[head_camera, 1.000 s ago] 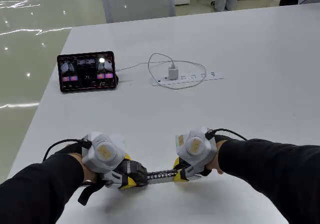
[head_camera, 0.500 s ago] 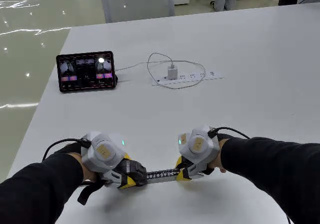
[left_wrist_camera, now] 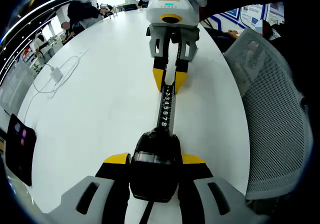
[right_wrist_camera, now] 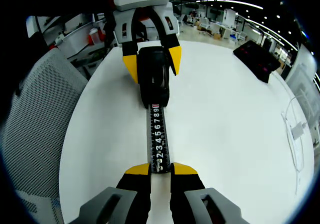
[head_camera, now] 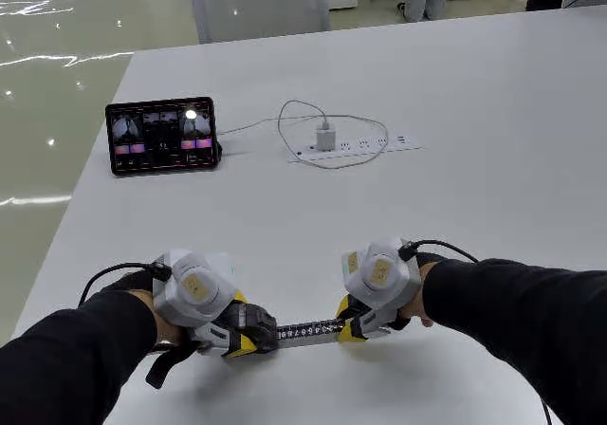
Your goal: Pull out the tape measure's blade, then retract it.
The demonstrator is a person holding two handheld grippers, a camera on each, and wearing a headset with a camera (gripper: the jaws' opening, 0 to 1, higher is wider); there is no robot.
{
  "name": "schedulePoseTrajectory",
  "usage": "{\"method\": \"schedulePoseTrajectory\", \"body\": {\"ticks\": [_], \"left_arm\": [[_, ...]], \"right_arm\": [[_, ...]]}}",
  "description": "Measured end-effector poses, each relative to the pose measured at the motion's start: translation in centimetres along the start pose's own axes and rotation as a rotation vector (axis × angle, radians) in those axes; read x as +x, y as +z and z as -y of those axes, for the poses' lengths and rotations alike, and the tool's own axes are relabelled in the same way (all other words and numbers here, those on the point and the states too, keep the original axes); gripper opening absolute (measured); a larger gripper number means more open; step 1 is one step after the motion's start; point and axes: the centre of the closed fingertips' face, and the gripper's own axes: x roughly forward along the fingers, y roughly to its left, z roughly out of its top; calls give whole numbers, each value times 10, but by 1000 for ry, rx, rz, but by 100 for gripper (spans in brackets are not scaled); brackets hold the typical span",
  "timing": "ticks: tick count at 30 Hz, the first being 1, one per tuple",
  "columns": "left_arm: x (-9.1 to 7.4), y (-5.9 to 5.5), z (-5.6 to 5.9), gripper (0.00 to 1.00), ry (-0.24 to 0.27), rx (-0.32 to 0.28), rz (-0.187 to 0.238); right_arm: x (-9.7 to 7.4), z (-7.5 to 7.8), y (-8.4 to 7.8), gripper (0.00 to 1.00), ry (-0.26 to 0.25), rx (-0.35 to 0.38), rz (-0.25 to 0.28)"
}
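White surface (head_camera: 455, 140), broad and matte, with glossy floor (head_camera: 57, 46) past its far left corner.

1. Left claw (left_wrist_camera: 155, 158). Yellow-tipped jaws are clamped on the two sides of the tape measure case (left_wrist_camera: 156, 176). A black-sleeved arm (head_camera: 66, 368) holds it, and a black cable loops from the housing back to the sleeve.

2. Right claw (right_wrist_camera: 160, 169). Yellow-tipped jaws are pinched together on the free end of the blade (right_wrist_camera: 157, 134). It faces the left claw head-on. The other black-sleeved arm (head_camera: 522, 321) holds it, and a cable arcs from this housing too.

3. Tape measure case. Black body with yellow trim, set close to the near edge of the surface, in front of the person and slightly left of centre. Whether it rests on the surface or sits just above it cannot be told.

4. Blade. Drawn a short way out of the case, it runs straight and taut from the case mouth to the right claw, low over the surface. Black numerals 2 to 9 are legible in the right gripper view.

5. Mesh chair (left_wrist_camera: 270, 109). Grey, just off the near edge of the surface.

6. Power strip (head_camera: 356, 146). White and flat, well apart from the claws toward the far side. A white charger (head_camera: 326, 138) is plugged in, and its white cord (head_camera: 285, 121) loops around it.

7. Tablet (head_camera: 164, 136). Dark frame, screen lit, propped facing the person to the left of the power strip near the far left corner.
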Motion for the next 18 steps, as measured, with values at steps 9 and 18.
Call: {"method": "schedulePoseTrajectory", "body": {"ticks": [9, 18], "left_arm": [[0, 1, 0, 31, 2, 1, 4], [1, 1, 0, 31, 2, 0, 6]], "right_arm": [[-3, 0, -3, 10, 2, 3, -5], [-4, 1, -5, 10, -1, 10, -2]]}}
